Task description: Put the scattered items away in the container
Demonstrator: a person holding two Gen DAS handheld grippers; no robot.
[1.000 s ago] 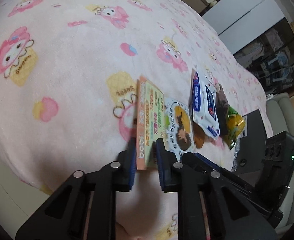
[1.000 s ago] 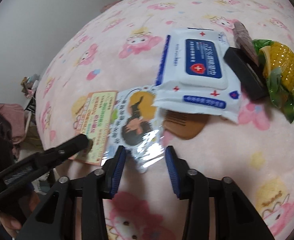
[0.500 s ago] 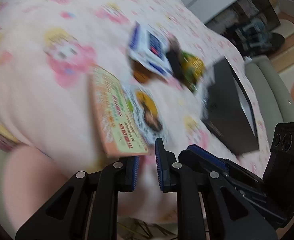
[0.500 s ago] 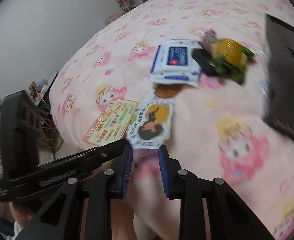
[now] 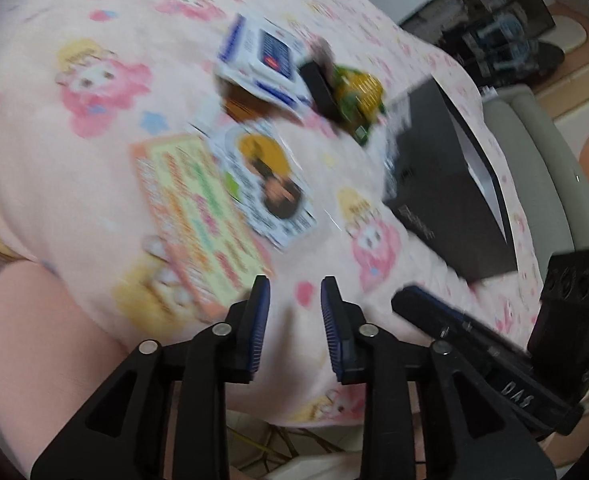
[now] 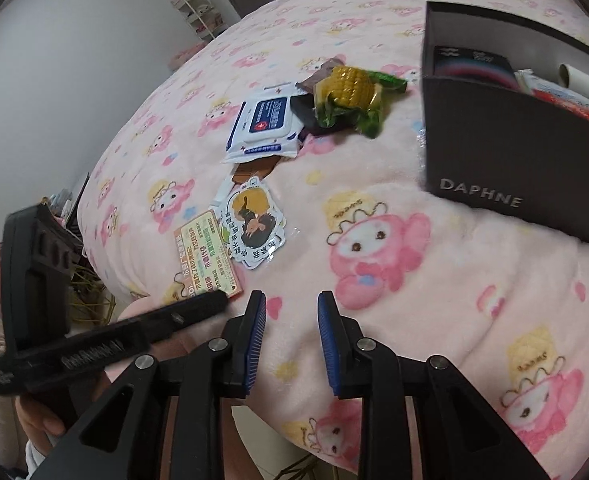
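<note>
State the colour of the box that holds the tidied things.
The box is black, with pale lettering on its front. It shows best in the right wrist view.

Light: soft, even indoor light, fairly bright; no hard glare on the pink blanket [image 6: 434, 288].
Shadows: faint, only close under the black box [image 6: 506, 168] and the wipes pack [image 6: 264, 124].
Blur: left wrist view smeared by motion, print on the card [image 5: 198, 212] unreadable; right wrist view sharp.
Distortion: strong fisheye bending, dark corners from 1 to 11 o'clock.
</note>
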